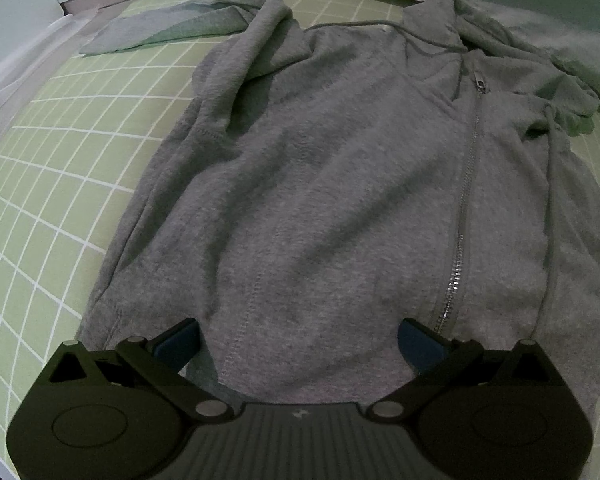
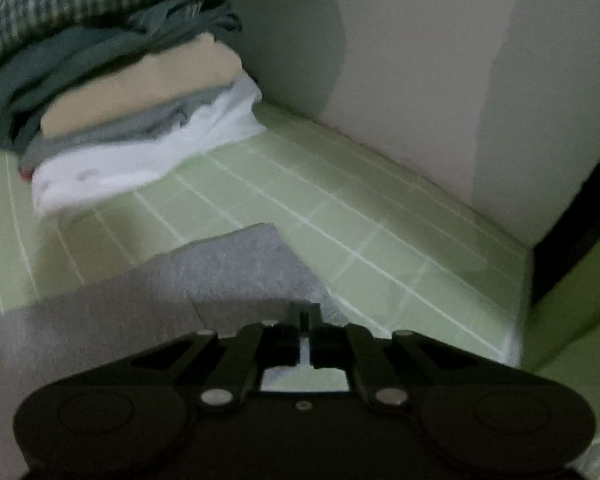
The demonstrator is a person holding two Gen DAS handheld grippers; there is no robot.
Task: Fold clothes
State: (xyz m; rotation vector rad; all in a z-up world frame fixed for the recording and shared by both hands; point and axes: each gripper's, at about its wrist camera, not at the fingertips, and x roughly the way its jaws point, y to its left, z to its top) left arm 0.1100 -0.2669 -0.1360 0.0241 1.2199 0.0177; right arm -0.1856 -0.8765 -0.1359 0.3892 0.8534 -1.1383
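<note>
hoodie (image 1: 320, 184) | grey, zipped | lay flat, front up, on green gridded mat | one sleeve stretched sideways | hood rumpled

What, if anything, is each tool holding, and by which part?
The left tool is open above the grey hoodie, holding nothing. The right tool is shut on grey fabric at its edge; which part cannot be told.

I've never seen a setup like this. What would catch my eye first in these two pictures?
A grey zip-up hoodie lies spread front-up across a green gridded mat, with the open left gripper over its hem. In the other view, a stack of folded clothes sits at the mat's far corner, beyond the shut right gripper.
</note>
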